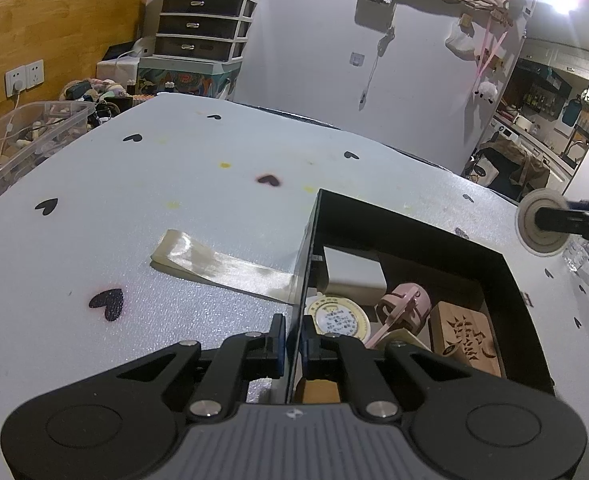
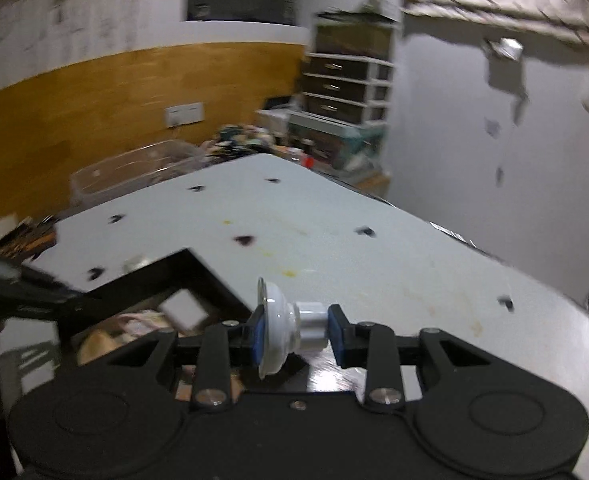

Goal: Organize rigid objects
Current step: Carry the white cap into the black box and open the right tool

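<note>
Two grips matter: our left gripper pinches the box wall shut, while right of the box our right gripper clamps the knob endwise, so rolling could slip it.

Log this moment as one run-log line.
left gripper: shut on black box wall | right gripper: shut on white suction knob, above table | box contents: wooden block, pink item
</note>
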Motion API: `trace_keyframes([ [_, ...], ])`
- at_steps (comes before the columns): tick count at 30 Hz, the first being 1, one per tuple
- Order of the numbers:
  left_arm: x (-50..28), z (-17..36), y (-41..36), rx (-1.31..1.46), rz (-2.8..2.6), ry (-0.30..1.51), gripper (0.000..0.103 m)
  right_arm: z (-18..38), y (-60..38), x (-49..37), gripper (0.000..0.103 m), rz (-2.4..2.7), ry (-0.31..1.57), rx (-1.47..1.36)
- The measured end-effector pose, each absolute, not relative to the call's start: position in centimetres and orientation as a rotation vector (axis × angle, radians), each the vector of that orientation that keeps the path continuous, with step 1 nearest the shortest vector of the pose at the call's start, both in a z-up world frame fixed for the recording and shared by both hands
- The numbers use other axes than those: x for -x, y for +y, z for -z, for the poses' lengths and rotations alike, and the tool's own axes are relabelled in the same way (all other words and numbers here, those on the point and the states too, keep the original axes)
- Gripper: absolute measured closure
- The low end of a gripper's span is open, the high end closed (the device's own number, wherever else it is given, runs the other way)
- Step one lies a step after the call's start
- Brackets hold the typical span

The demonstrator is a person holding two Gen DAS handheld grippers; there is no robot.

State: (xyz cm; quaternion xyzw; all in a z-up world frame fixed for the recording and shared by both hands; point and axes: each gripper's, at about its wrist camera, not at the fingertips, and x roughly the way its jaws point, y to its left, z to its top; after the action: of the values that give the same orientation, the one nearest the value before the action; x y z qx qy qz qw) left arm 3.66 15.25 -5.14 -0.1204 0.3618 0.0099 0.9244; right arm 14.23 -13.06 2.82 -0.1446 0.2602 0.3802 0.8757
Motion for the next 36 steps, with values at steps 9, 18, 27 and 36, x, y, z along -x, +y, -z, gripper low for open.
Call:
trace_keyframes([
  [9,-3.6,5.2,15.2,0.253,-0.014,0.737,0.095,-0.4,-7.9,-13.3,0.070,-0.886,0.680,0.376],
  [18,-3.6,5.3,15.3,0.255,-0.003,0.732,0.095,3.1,-5.2,-14.3,0.070,-0.863,0.801,0.413],
  [27,-3.7,5.4,15.2,0.257,-0.002,0.729,0.095,4.7,-3.7,-14.2,0.071,-0.869,0.810,0.464],
  [36,-3.6,5.4,15.3,0.259,-0.003,0.729,0.095,4.2,-4.2,-14.5,0.050,-0.881,0.847,0.420],
])
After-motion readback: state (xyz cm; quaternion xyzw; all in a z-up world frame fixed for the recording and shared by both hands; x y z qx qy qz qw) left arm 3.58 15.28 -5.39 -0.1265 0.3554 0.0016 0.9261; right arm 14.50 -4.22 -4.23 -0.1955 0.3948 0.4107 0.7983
